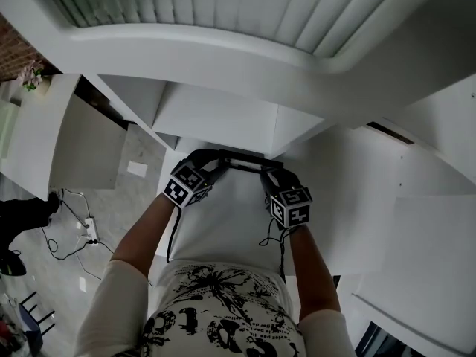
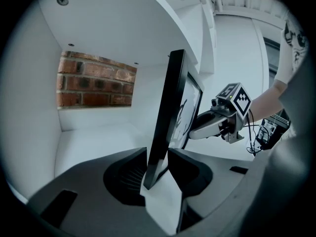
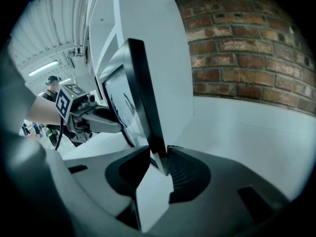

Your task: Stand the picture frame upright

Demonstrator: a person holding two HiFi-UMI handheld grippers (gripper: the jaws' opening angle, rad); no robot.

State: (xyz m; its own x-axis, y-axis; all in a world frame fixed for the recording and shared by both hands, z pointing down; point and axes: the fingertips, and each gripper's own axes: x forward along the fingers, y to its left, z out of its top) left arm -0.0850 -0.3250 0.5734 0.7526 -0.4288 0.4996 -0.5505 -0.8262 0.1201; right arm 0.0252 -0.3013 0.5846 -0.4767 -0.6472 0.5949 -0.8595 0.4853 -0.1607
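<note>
A black picture frame [image 1: 242,159] stands upright on the white shelf [image 1: 223,225], with one gripper at each end. In the left gripper view the frame's [image 2: 170,107] lower corner sits between my left gripper's [image 2: 157,152] jaws, and a thin gap shows on one side. In the right gripper view its other end [image 3: 140,98] stands between my right gripper's [image 3: 158,152] jaws, very close to both pads. Each view shows the opposite gripper at the far end: the right gripper [image 2: 200,128] and the left gripper [image 3: 101,120]. From above, the left gripper [image 1: 214,161] and right gripper [image 1: 271,172] flank the frame.
A brick panel [image 2: 94,85] forms the back of the white alcove, also in the right gripper view [image 3: 247,48]. White cabinet walls [image 1: 82,140] close in on both sides, and a shelf edge [image 1: 216,117] overhangs. Cables [image 1: 74,229] lie on the floor at left.
</note>
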